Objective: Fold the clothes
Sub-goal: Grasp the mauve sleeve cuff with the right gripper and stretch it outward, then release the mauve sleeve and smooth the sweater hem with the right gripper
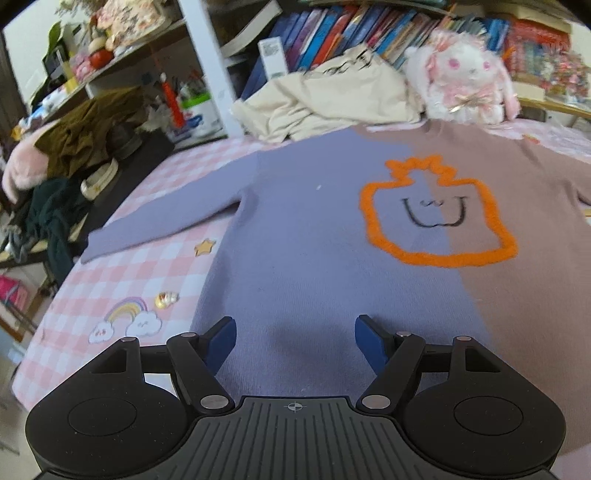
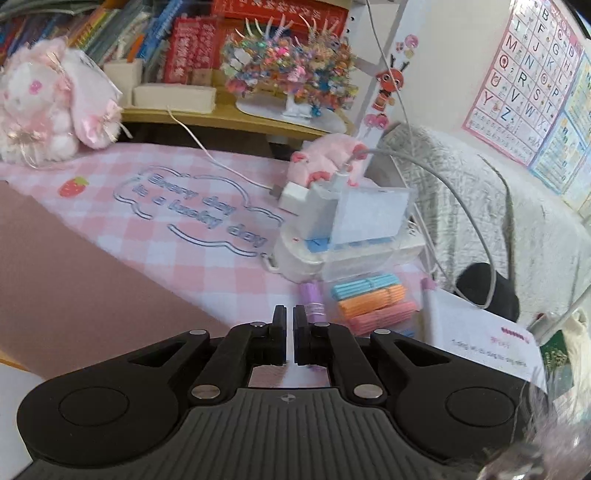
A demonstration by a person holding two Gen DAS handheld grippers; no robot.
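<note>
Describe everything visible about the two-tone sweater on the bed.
The sweater lies spread flat, front up, on the pink checked bedsheet. It looks like soft knit, one half lavender, the other dusty mauve, with a fuzzy orange outlined figure and a black smiling face. Its lavender sleeve stretches sideways. The left hand-held gripper hovers open above its hem.

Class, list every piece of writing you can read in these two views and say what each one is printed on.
"Every day is a lucky day": inside a cloud outline on the pink checked bedsheet.
Capital letters, among them "M N", "Q R S", "Y Z": on the pink-bordered alphabet wall poster.
Too blurred to read: red boxes with white characters, white printed sheet, book spines.
</note>
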